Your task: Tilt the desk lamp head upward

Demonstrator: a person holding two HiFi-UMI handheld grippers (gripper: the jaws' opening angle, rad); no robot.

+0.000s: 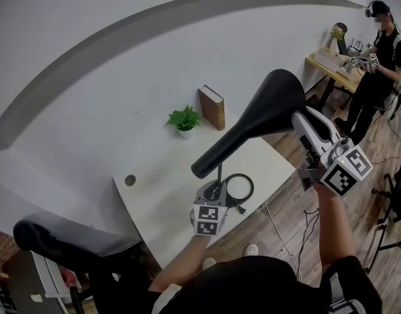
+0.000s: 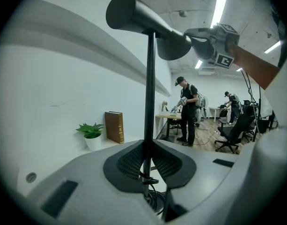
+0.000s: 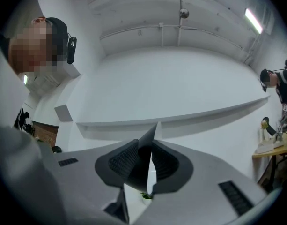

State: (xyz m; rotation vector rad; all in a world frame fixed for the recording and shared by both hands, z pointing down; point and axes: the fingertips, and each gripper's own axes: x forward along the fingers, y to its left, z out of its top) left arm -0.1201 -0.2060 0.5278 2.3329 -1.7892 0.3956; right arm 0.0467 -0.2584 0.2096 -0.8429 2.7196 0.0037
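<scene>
Black lamp head (image 1: 252,120) stands high over the white desk (image 1: 162,205), its wide rim pinched in the right gripper (image 1: 302,124). Low down, the left gripper (image 1: 216,192) clamps the thin pole (image 2: 149,93). One lamp, one book (image 1: 212,107), one plant (image 1: 184,118), two grippers.

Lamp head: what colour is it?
The lamp head is plain black, seen best in the head view.

The room was bright and evenly lit; ceiling strips (image 2: 218,11) glared high above the left tongs (image 2: 149,149), whose near jaws blurred. Edges bowed and darkened.
</scene>
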